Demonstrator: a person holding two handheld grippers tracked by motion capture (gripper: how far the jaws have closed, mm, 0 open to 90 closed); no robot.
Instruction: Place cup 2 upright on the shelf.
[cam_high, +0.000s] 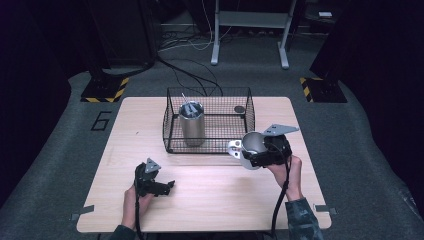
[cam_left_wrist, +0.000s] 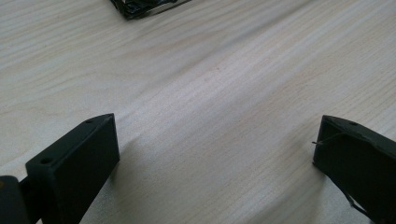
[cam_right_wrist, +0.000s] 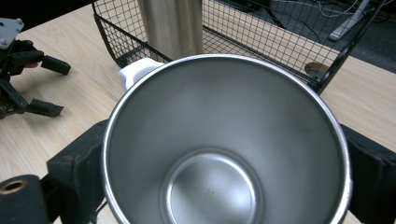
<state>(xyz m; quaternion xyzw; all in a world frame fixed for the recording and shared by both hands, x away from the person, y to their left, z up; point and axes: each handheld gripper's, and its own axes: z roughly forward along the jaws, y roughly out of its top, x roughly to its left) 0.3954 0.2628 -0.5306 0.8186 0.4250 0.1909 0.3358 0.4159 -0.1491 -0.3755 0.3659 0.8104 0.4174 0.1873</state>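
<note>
Right gripper (cam_high: 260, 152) clamped on steel cup (cam_right_wrist: 224, 149), near right corner of wire basket (cam_high: 210, 97). Left gripper (cam_high: 159, 184) spread, empty, near left on table (cam_high: 225, 195). Lift above basket rim, keep level, lower beside tall steel tumbler (cam_high: 192, 122) without contact.

Table (cam_high: 210, 185): pale wood-grain top, smooth, matt, fine streaks along length.

Cup (cam_right_wrist: 224, 140) — centre of right gripper view: brushed metal, satin sheen inside, polished rim, faint rings on base.

Right gripper (cam_right_wrist: 219, 196): black matt plastic jaws at lower corners, pressed against cup wall.

Left gripper (cam_left_wrist: 215, 154): same matt black plastic, slightly grainy.

Wire basket (cam_high: 209, 120): thin dark metal mesh, upper centre of high view.

Tumbler (cam_high: 192, 125) in basket — brushed steel, dull gloss.

Floor (cam_high: 380, 150): grey carpet, rough.
</note>
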